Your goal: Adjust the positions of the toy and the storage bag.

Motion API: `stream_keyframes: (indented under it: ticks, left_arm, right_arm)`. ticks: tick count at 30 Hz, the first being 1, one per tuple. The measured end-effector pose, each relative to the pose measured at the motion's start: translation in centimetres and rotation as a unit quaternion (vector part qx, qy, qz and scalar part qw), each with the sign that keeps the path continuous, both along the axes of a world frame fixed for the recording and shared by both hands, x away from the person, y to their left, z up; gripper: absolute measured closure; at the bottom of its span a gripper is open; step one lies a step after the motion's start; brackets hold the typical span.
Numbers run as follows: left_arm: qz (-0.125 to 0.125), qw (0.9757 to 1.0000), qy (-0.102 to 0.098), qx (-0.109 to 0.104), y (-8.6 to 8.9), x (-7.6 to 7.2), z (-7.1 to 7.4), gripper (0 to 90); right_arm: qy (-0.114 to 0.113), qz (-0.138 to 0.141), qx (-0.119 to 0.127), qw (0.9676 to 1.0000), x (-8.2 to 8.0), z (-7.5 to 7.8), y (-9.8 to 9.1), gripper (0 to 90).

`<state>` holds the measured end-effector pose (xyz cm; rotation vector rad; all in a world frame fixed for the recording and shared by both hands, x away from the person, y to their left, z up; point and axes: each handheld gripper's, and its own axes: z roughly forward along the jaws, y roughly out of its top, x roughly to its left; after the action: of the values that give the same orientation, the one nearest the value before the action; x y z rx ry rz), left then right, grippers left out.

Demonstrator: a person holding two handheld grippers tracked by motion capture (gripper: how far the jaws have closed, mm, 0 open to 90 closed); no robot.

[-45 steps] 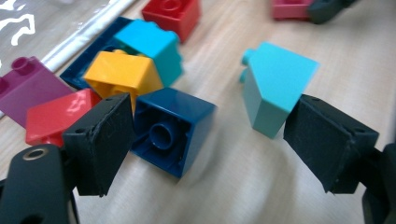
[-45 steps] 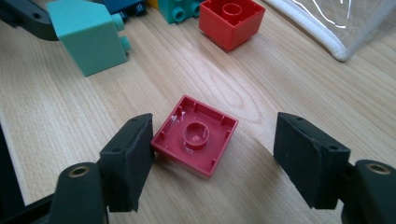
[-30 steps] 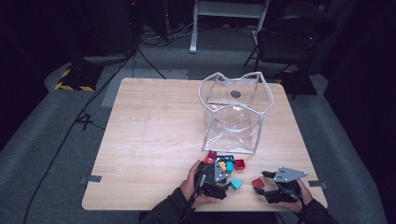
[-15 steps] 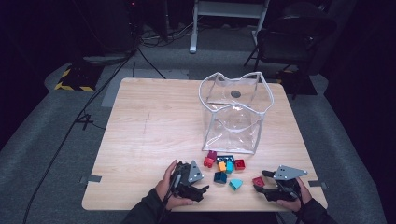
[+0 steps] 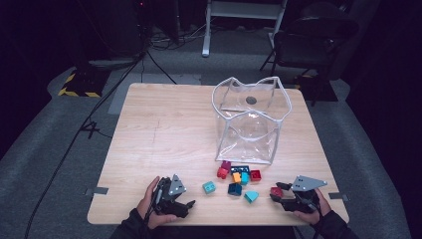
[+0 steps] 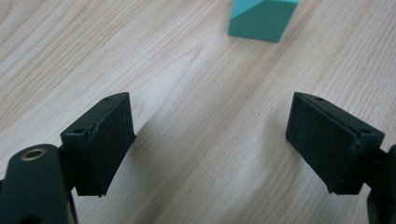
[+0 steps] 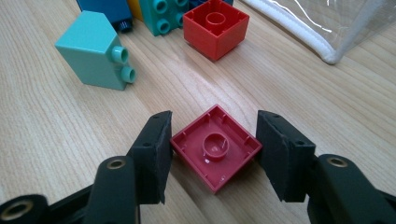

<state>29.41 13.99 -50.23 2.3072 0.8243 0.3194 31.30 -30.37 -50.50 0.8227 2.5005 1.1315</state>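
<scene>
my right gripper [image 7: 210, 154], lower right of the high view, has just been closing on 1 red block [image 7: 215, 147] (hollow side up); my left gripper [image 6: 210, 140] is wide and empty.

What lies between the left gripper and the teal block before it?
Only bare table between left gripper and teal block; the left gripper view shows it.

Left gripper [image 5: 185, 205] low at near worktop [image 5: 164, 134] edge, jaws apart, nothing between. Right gripper [image 5: 276, 193] (hand [image 5: 309, 208] behind it) jaws just been closing, red brick [image 7: 215, 147] between, pads touching.
</scene>
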Motion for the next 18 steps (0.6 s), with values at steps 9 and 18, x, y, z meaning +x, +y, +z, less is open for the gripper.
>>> stream_keyframes:
  ticks: [9,18]
  left_arm:
    - [0.021,0.9996,-0.002,-0.019,1.8,0.2,-0.4,10.8]
    - [0.036,0.9992,0.001,-0.016,2.4,0.3,-0.5,7.4]
  right_arm:
    - [-0.008,-0.010,-0.003,0.9999,0.5,0.0,0.0,48.1]
    - [-0.015,-0.024,-0.007,0.9996,1.5,0.1,-0.1,48.3]
